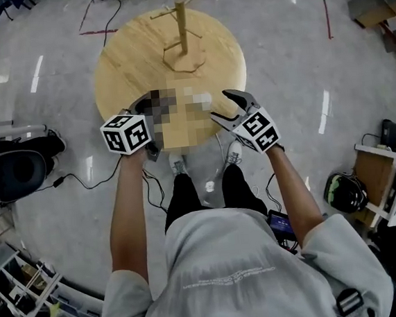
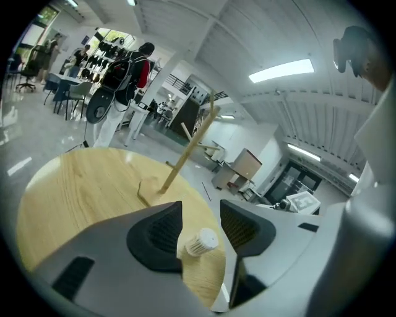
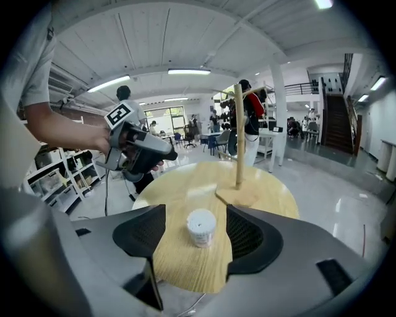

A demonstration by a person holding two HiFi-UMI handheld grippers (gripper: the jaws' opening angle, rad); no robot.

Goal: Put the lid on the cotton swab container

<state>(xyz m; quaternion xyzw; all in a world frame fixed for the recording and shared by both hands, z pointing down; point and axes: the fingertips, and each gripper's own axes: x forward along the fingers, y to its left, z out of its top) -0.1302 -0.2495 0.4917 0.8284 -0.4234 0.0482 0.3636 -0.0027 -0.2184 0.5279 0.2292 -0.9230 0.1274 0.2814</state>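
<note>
While the cotton swab container [image 3: 201, 227] stands upright near the front edge of the round table [image 1: 126, 63], framed by both sets of jaws but touched by neither, the smart play is to steady its body with one gripper first, and to find the lid, which I can't spot in any view. Left gripper [image 2: 201, 213] is released, jaws partly apart and empty; right gripper [image 3: 195, 213] is spread wide, empty too. Both forearms reach forward side by side, grippers tilted down, flanking the container, well short of the wooden stand [image 1: 182, 30].
</note>
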